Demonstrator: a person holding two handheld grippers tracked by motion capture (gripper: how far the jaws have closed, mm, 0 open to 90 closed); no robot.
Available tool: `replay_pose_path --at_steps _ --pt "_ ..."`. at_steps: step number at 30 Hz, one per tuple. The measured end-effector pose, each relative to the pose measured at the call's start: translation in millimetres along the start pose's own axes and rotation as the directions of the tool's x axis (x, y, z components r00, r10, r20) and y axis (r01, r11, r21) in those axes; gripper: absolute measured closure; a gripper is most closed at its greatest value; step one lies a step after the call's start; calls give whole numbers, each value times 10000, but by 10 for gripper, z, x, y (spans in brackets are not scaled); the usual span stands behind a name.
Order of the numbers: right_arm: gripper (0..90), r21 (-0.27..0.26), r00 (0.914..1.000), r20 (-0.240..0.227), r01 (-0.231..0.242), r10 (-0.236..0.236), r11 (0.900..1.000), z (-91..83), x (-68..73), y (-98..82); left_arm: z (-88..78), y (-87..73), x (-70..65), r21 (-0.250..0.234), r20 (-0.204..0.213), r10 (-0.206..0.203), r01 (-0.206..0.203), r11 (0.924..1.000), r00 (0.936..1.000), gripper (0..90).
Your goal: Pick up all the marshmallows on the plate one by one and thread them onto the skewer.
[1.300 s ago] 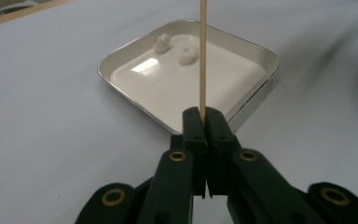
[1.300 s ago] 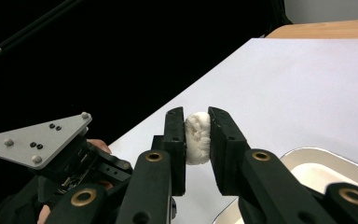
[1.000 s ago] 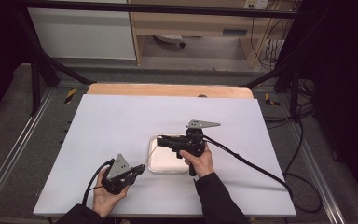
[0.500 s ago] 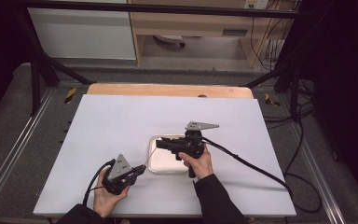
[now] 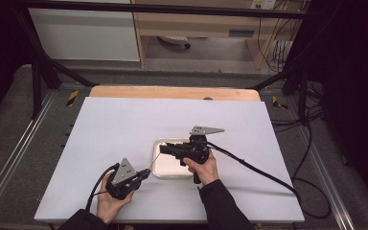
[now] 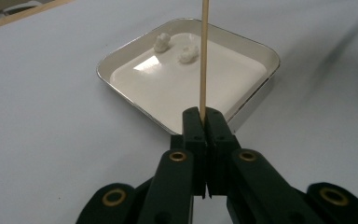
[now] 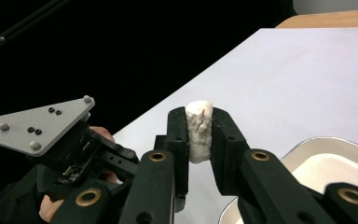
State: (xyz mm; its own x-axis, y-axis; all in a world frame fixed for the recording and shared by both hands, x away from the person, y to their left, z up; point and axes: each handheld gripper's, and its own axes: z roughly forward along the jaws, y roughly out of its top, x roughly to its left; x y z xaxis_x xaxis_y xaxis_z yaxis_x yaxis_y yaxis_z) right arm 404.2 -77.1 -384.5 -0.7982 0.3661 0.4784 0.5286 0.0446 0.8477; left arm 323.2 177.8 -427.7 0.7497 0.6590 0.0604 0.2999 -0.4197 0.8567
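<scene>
A shallow white tray (image 5: 179, 170) lies on the white table near the front. Two small white lumps (image 6: 162, 42) (image 6: 188, 52) lie in the tray's far corner (image 6: 121, 88). My left gripper (image 5: 145, 172) (image 6: 205, 116), left of the tray, is shut on a thin wooden skewer (image 6: 203, 56) (image 5: 154, 160) that slants up over the tray. Above the tray, my right gripper (image 5: 164, 149) (image 7: 199, 116) is shut on a soft white lump (image 7: 199, 133), held close to the skewer's tip. The right gripper view also takes in the left gripper (image 7: 74, 140).
A wooden strip (image 5: 172, 92) runs along the table's far edge. Black cables (image 5: 254, 167) trail from the right gripper across the table to the right. Dark frame bars and shelving stand behind the table.
The right gripper with its white lump has sunk slightly towards the skewer's tip. The left gripper and skewer have barely moved.
</scene>
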Motion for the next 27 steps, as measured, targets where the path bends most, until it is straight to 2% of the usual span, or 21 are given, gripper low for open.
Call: replay_pose_path --at_steps 10,13,14,15,16,18,20,22,27 --pt "795 55 10000 31 -51 51 10000 16 -2 -27 0 3 -5 -53 -10 -17 17 10000 10000 889" --pt "795 54 10000 13 -61 61 10000 18 -2 -32 -2 24 -9 -237 65 -136 137 9996 9999 889" --pt "793 175 9999 -42 -131 132 9998 31 -4 -42 -20 56 -15 -470 157 -209 216 9987 9997 889" --pt "790 620 9997 -157 -178 188 9979 79 -6 -85 -31 94 -39 -362 -28 -155 154 9992 9999 889" --pt "789 793 9991 -263 -316 338 9963 127 -11 -151 -17 106 -53 -161 -323 118 -124 9998 9994 889" --pt "786 586 9998 -118 -121 129 9982 166 -4 -219 18 55 -37 -53 -138 -234 234 9997 9996 889" --pt "782 673 9998 -60 -182 186 9976 191 -21 -250 24 48 -16 -48 -110 -166 166 9999 9998 888" --pt "779 652 9995 -119 -269 278 9975 202 -31 -258 21 54 -15 -219 3 -322 322 9992 9995 888" --pt "768 909 9993 -173 -328 345 9953 234 -20 -316 45 79 -48 -144 -79 -367 365 9992 9993 887"
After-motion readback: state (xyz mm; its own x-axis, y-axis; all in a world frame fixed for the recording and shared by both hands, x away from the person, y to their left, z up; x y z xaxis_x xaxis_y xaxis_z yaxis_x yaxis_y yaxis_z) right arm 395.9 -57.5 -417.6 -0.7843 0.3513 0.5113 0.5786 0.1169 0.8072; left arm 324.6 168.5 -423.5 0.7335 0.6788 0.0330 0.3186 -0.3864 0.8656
